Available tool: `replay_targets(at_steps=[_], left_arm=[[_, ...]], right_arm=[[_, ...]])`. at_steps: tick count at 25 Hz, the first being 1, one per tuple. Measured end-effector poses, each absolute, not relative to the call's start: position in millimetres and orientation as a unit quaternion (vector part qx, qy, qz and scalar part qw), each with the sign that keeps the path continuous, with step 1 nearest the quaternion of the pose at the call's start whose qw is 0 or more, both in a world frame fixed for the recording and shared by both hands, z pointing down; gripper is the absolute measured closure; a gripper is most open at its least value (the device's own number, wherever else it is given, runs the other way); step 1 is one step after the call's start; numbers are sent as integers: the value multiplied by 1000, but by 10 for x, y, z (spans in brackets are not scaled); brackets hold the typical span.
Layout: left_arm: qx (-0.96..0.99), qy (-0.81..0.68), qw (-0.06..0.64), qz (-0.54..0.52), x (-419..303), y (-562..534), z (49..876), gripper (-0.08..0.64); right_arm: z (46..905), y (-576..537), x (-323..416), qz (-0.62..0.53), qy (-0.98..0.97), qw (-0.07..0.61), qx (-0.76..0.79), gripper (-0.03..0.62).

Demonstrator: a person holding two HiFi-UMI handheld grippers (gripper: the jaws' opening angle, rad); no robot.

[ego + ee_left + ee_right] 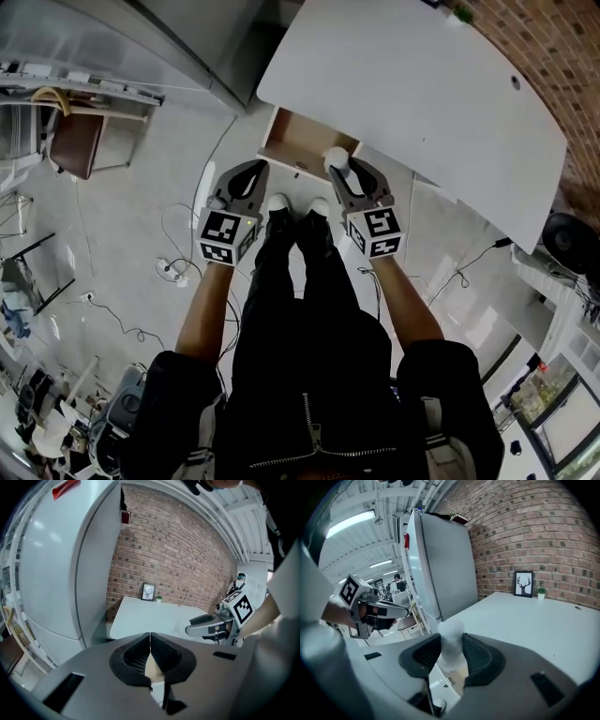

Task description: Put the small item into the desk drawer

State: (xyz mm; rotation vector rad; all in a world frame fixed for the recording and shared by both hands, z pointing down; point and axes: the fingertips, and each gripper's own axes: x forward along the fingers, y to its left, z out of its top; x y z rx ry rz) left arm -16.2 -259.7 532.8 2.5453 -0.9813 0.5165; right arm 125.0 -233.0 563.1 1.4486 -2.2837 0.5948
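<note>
The desk drawer (298, 142) stands pulled out from under the white desk (422, 84), its brown inside showing. My right gripper (339, 169) is shut on a small white item (337, 159) and holds it above the drawer's right front corner. In the right gripper view the white item (451, 644) sits pinched between the dark pads, with the drawer (446, 682) below. My left gripper (246, 174) hovers just left of the drawer front, jaws shut with nothing held. In the left gripper view the left gripper's (150, 654) pads meet.
A grey cabinet (178, 42) stands left of the desk. Cables and a power strip (171, 270) lie on the floor to the left. A brown chair (75, 141) is at far left. A brick wall (562, 56) backs the desk; a framed picture (523, 583) stands on it.
</note>
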Motion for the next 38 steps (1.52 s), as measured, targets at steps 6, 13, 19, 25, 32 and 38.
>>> replay_targets(at_steps=[6,13,19,25,32,38], left_arm=[[890,-368,196,186,-325,-2602,5512,538],[877,-389,212,187,-504,-2542,5733,538],[866,-404,222,195,-653,-2492,5953,538],[857,-415,236,192,-714,-2426,6112,538],[851,-426,242,190,-712,-2534,6301,538],[849,-431,241,188,-748,-2622,6409,538]], right_arm=[[6122,-2356,1148,233,-811,219,489,439],[6715,-2358,979,246,-814,273,450,439],[7205,-2431,825,238,-817,316,419,439],[7608,-2459,772,253,-807,360,394,439],[8064,-2575,759,258,-801,402,361,439],[8424,-2696,712,274,-792,427,339,439]])
